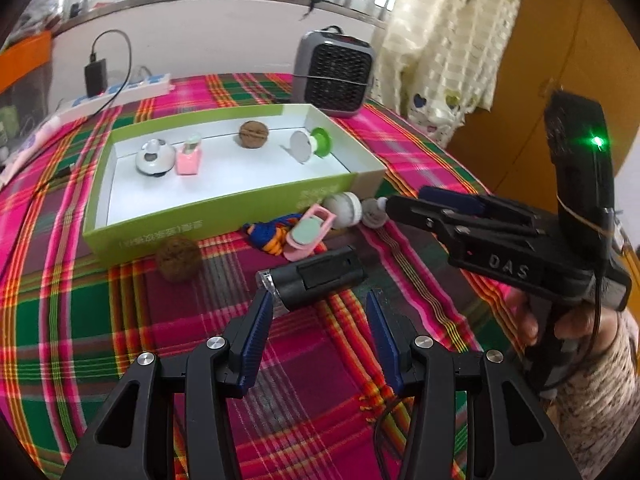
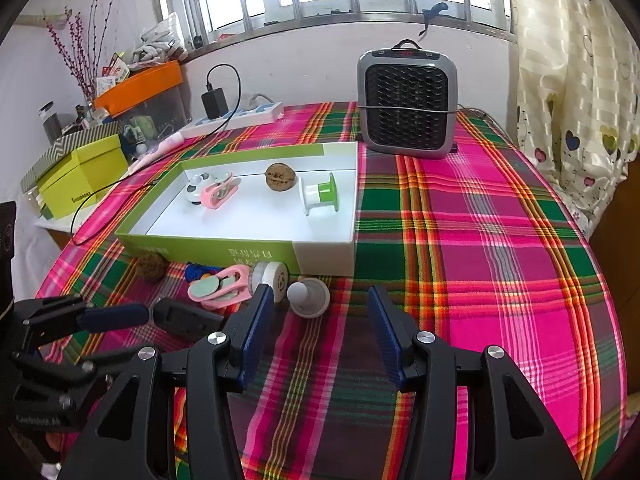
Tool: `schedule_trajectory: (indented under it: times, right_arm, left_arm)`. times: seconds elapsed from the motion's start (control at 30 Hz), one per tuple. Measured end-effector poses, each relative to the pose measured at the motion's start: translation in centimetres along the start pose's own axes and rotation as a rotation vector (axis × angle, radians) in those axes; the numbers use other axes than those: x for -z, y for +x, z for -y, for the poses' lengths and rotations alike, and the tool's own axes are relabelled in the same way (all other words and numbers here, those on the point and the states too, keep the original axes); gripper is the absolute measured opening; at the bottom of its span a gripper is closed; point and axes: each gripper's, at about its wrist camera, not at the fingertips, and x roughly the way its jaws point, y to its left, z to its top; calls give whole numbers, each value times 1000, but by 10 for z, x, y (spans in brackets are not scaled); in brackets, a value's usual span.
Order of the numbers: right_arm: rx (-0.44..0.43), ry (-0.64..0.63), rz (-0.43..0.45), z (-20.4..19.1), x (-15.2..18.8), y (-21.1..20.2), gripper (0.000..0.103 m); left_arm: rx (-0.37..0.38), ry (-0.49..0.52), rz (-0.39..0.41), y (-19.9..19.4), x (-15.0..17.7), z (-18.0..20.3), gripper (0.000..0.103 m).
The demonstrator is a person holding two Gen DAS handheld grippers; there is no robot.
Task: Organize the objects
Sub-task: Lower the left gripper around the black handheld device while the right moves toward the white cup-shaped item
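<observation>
a: which claw is closer to the black flashlight (image 1: 316, 280)?

b: the left claw (image 1: 320, 316). the flashlight lies on the plaid worktop (image 1: 420, 152) just ahead of its spread blue pads, nothing between them. its long axis runs crosswise to the claw, clear lens end toward the left pad, tail up and to the right. i'd judge the claw needs to come forward and straddle the barrel across its width.

a: and the right claw (image 2: 320, 316)?

b: also spread and empty, with the white cup-shaped piece (image 2: 308, 296) just ahead of it and nearer its left pad. the flashlight sits well off to its left, so it's the poorer choice.

a: where would it go?

b: likely the green-and-white box (image 1: 224, 210) beyond, which already holds a walnut (image 1: 253, 133), a green spool (image 1: 312, 144), a pink clip (image 1: 189, 156) and a white round gadget (image 1: 154, 159). another walnut (image 1: 178, 258) and a pink clip (image 1: 306, 238) lie outside, close to its front wall.

a: any writing?

b: "das" in raised letters on the right claw's body. the box front has pale printed characters, too blurred to read.
</observation>
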Motion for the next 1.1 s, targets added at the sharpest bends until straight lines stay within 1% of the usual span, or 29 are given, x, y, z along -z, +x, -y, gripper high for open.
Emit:
schedule_trajectory:
  times: [0.1,0.17,0.3,0.43,0.53,0.73,0.87,1.1]
  right_arm:
    - [-2,3,-2,1,0,0,50]
    - [-1,3,-4,1,0,1,50]
    - [3,5,-15,3,-1,3,50]
    - [13,4,-28,4,-1,5,50]
    - [18,6,-31,5,-1,6,50]
    - [25,2,-37,7,0,6,50]
    - [25,0,-40,7,-1,6,50]
    - [24,-1,-41,8,0,5,50]
  left_arm:
    - [-28,25,15,-1,-3,-1,46]
    - [-32,33,23,-1,-6,-4,46]
    - [-46,74,7,5,-13,-6,46]
    - [-23,126,-1,12,-17,-2,46]
    - [-22,147,-8,16,-18,2,46]
    - [4,173,-11,14,-14,9,46]
    - [32,210,-21,10,-11,14,46]
    - [31,236,-37,22,-16,15,46]
